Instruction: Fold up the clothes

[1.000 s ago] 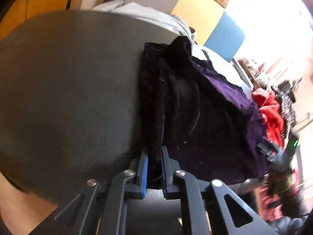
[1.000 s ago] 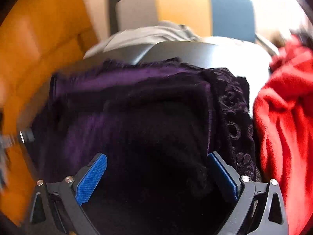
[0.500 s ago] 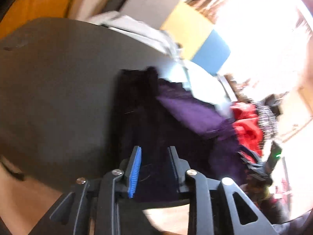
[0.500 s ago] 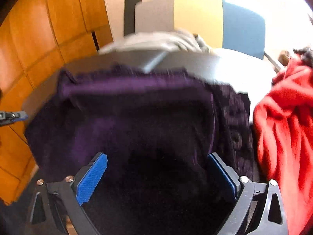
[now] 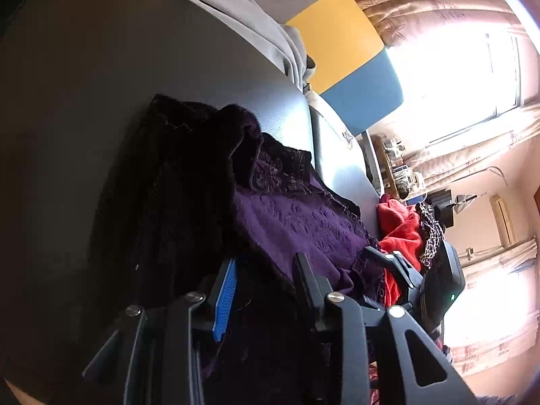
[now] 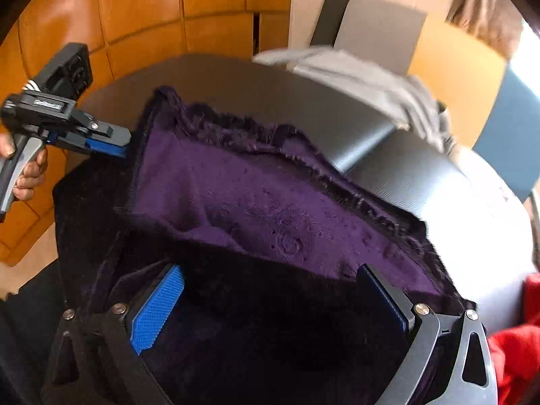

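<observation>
Lying bunched on the dark round table (image 5: 84, 108), the purple garment (image 6: 256, 202) sits between both spread-fingered grippers, left gripper (image 5: 266, 270) and right gripper (image 6: 270, 287), neither clamping it.

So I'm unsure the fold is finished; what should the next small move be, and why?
Probably close the right gripper on the dark purple velvet garment and draw that edge flat. Its jaws are wide open over the cloth, which lies rumpled on the grey round table, while the left gripper is part open with the fabric between its fingers.
</observation>
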